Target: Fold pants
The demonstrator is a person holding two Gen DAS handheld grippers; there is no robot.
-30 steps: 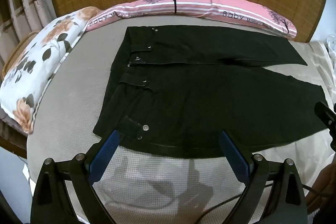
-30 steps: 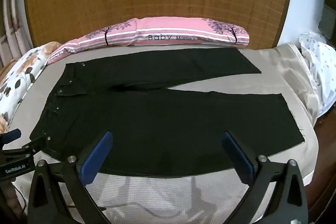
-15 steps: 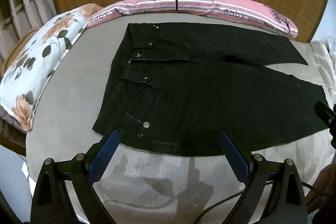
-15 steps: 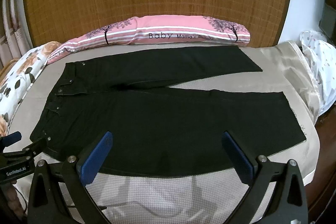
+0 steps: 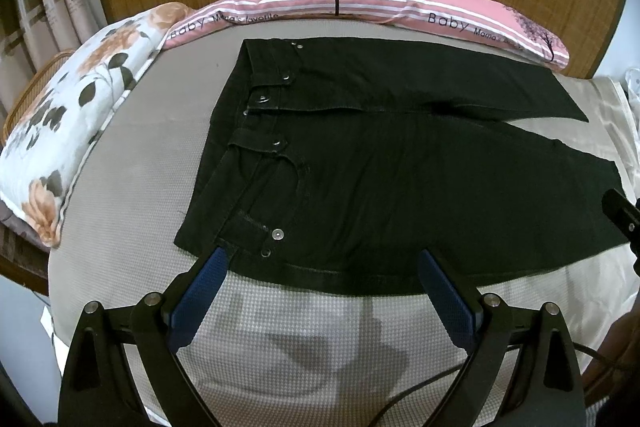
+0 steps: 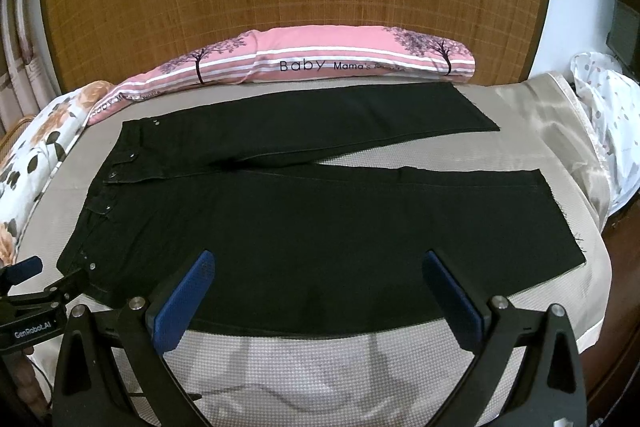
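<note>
Lying flat on the bed (image 5: 120,163), the black pants (image 5: 400,179) are spread front side up and unfolded, with the waistband (image 5: 224,163) toward the floral pillow (image 5: 68,131) at the left, the two legs running rightward and parting into a narrow V, and the hems (image 6: 560,219) at the right near the beige sheet (image 6: 560,131); a pink bolster (image 6: 320,63) lines the far edge beside the far leg. No fold has yet been made, so the step in hand is judged to be the lengthwise fold, near leg onto far leg. At the left, the left tongs (image 5: 320,263) stand wide open and empty, poised over the near edge of the pants at the hip, with the left pad (image 5: 200,291) just beside the waistband corner. At the right, the right tongs (image 6: 316,267) are likewise wide open and empty, over the near edge of the near leg about mid-length. For a clean result, each pair of tongs should likely close on the near side seam only, taking both cloth layers but none of the bed cover beneath. The left grip is best placed at the waistband corner; the right grip would probably control the leg better nearer the hem. Both should then lift together and carry the edge across evenly, so that the seams align and no slack bunches at the crotch (image 6: 240,165). The denim-like cloth looks stiff enough to hold a crease, though this cannot be confirmed.
</note>
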